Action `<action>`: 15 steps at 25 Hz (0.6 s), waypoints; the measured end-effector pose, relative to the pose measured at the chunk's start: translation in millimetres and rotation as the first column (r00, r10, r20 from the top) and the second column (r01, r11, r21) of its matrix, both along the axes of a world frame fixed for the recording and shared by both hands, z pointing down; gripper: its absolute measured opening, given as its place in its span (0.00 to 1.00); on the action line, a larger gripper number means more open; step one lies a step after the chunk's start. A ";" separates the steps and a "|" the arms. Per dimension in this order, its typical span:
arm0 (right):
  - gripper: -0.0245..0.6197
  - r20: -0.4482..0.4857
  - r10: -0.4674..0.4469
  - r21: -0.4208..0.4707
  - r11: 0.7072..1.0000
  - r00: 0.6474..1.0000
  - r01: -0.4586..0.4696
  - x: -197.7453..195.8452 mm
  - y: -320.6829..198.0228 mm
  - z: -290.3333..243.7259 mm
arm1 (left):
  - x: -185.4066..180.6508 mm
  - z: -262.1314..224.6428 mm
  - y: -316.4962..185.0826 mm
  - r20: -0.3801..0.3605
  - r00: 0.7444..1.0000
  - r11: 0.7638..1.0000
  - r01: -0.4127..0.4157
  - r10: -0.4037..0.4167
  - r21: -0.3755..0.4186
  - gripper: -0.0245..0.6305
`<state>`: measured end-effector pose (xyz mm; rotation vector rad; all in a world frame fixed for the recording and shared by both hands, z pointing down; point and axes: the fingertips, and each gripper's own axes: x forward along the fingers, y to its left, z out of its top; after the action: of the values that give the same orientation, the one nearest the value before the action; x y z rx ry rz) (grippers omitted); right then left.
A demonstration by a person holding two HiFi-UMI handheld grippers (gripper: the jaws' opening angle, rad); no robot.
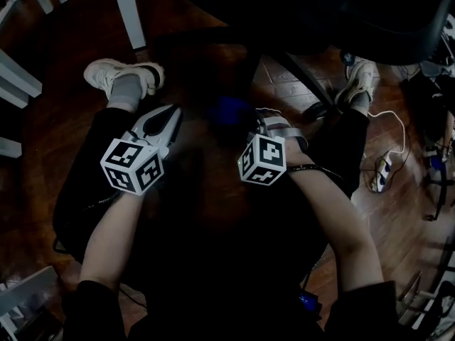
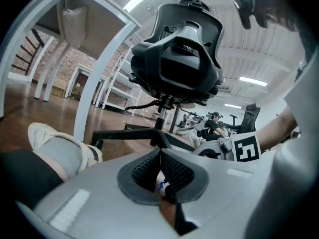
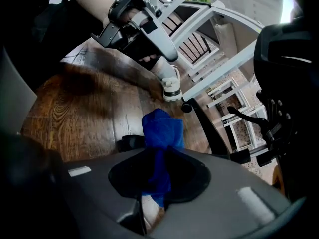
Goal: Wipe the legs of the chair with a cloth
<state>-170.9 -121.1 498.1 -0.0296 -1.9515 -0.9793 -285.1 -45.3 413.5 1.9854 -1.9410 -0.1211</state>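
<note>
As the right gripper [image 3: 160,156] pinches a bright blue cloth [image 3: 162,128] between its jaws, the bunched fabric pokes out ahead of the tips, over the dark wooden plank floor [image 3: 65,113]. Just to the cloth's right runs a black leg of the chair's star base [image 3: 212,133] with a small round caster [image 3: 187,106] at its end, and a strip of floor shows between cloth and leg. Over on the other side, the left gripper [image 2: 160,159] has its ribbed pads pressed together on nothing, aimed at the black high-backed office chair [image 2: 177,59].
</note>
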 end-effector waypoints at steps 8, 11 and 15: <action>0.17 0.018 -0.015 -0.028 0.999 1.000 0.015 8.8 17.8 3.7 | 7.3 6.1 0.3 0.106 0.994 0.999 -0.026 0.030 -0.031 0.04; 0.17 0.014 -0.033 -0.023 0.999 0.999 0.033 9.3 22.0 4.6 | 7.6 8.8 -0.9 0.108 0.993 0.999 -0.032 0.036 -0.038 0.04; 0.17 0.015 -0.042 -0.025 0.999 0.999 0.042 12.6 27.1 5.6 | 10.7 10.4 0.6 0.122 0.992 0.998 -0.038 0.043 -0.044 0.04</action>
<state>-158.3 -94.0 503.8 -0.0781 -1.9836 -0.9845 -274.5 -44.7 424.0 2.0475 -1.9591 0.0536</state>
